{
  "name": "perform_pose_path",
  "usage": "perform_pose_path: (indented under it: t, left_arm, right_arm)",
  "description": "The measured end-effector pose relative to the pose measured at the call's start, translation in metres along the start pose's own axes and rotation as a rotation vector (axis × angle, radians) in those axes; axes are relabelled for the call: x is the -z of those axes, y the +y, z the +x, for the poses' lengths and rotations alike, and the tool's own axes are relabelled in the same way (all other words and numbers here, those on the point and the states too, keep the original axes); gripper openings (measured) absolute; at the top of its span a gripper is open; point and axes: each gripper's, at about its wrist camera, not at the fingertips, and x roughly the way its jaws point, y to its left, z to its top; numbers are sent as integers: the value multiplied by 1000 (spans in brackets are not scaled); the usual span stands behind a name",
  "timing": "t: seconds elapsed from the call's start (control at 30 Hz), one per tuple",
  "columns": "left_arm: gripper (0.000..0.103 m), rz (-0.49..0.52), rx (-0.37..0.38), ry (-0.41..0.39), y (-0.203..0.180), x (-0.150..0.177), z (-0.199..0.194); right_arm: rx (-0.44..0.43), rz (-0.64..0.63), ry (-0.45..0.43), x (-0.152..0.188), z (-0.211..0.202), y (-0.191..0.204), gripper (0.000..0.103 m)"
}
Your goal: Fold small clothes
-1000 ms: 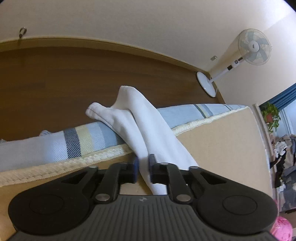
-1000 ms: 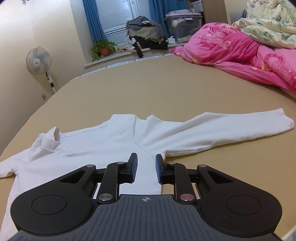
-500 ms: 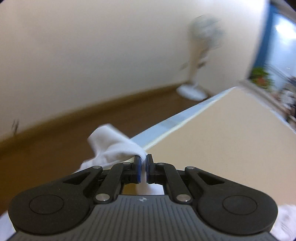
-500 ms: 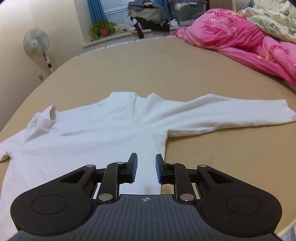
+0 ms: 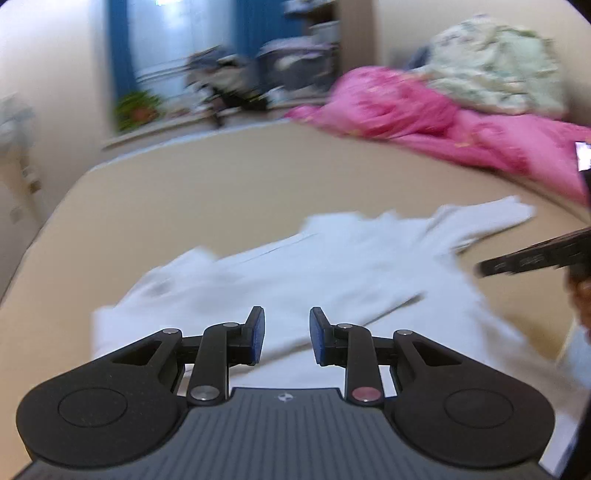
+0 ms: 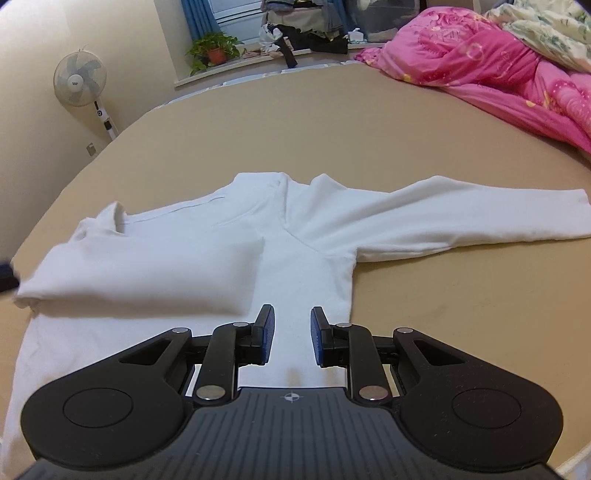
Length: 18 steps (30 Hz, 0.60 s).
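A white long-sleeved shirt (image 6: 207, 266) lies flat on the tan bed (image 6: 332, 122). Its left sleeve (image 6: 147, 273) is folded across the body; its right sleeve (image 6: 461, 221) stretches out to the right. My right gripper (image 6: 289, 334) is open and empty, just above the shirt's lower hem. My left gripper (image 5: 283, 338) is open and empty over the shirt (image 5: 314, 266), which is blurred in the left wrist view. The right gripper's black body (image 5: 535, 256) shows at the right edge of that view.
A pink quilt (image 6: 498, 62) and a floral quilt (image 6: 546, 26) lie at the bed's far right. A standing fan (image 6: 80, 79), a potted plant (image 6: 212, 50) and piled clothes (image 6: 306, 29) stand beyond the bed's far edge.
My left gripper closed on the left sleeve, carried it over the shirt's body, let it go and opened. My right gripper edged forward over the hem, staying open.
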Motion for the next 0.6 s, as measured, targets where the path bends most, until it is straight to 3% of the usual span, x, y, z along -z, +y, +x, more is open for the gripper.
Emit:
perform_pose_path:
  t: [0.17, 0.27, 0.33, 0.37, 0.43, 0.6]
  left_arm:
    - [31, -83, -229, 51, 68, 13, -17]
    - [31, -226, -326, 74, 109, 36, -21]
    - [31, -284, -378, 203, 128, 46, -16]
    - [31, -321, -400, 199, 136, 47, -17]
    - [31, -384, -398, 168, 149, 44, -16]
    - [31, -493, -359, 217, 170, 44, 9]
  right_arm:
    - [-47, -37, 10, -4, 11, 14, 22]
    - [-77, -68, 10, -8, 23, 28, 22]
    - [-81, -90, 7, -11, 35, 36, 22]
    - [-78, -94, 11, -11, 41, 38, 22]
    - [-57, -88, 24, -13, 56, 40, 22]
    - [-75, 2, 69, -15, 87, 32, 27]
